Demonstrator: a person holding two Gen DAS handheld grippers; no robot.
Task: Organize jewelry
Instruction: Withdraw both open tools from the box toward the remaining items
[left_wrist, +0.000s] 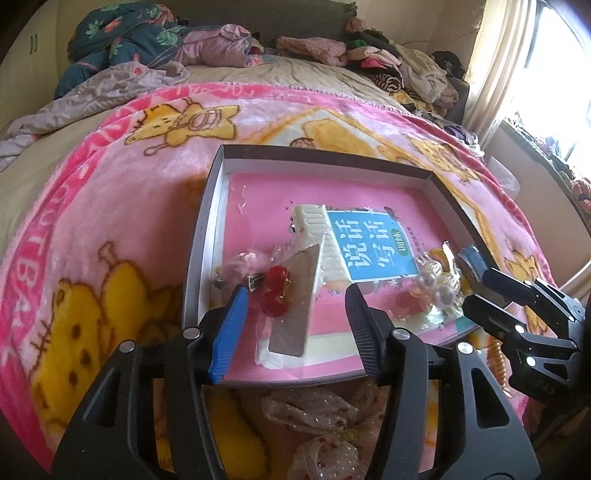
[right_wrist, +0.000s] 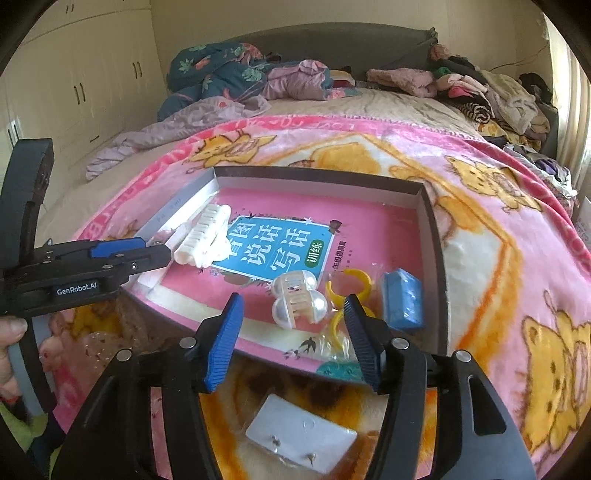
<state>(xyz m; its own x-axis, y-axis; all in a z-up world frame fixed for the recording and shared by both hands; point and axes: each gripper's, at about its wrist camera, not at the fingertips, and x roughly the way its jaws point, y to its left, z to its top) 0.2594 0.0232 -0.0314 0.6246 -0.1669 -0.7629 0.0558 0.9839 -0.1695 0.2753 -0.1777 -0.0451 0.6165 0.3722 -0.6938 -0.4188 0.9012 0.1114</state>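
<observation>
A shallow box (left_wrist: 207, 229) (right_wrist: 432, 236) lies on the bed with a pink book inside. In the left wrist view my left gripper (left_wrist: 295, 295) is open over a bagged card (left_wrist: 291, 317) with red cherry earrings (left_wrist: 275, 290), next to a white hair claw (left_wrist: 317, 236). In the right wrist view my right gripper (right_wrist: 293, 304) is open over a pearl-like hair clip (right_wrist: 295, 295), beside yellow rings (right_wrist: 349, 288) and a blue clip (right_wrist: 402, 299). A white earring card (right_wrist: 303, 439) lies on the blanket below the right gripper. The other gripper shows in each view (left_wrist: 517, 306) (right_wrist: 110, 258).
The box rests on a pink cartoon blanket (left_wrist: 92, 221) (right_wrist: 517, 258). Sheer dotted bows (left_wrist: 314, 417) lie on the blanket in front of the box. Piles of clothes (right_wrist: 480, 92) and a bundled quilt (left_wrist: 122, 33) sit at the head of the bed. A window (left_wrist: 554, 74) is at right.
</observation>
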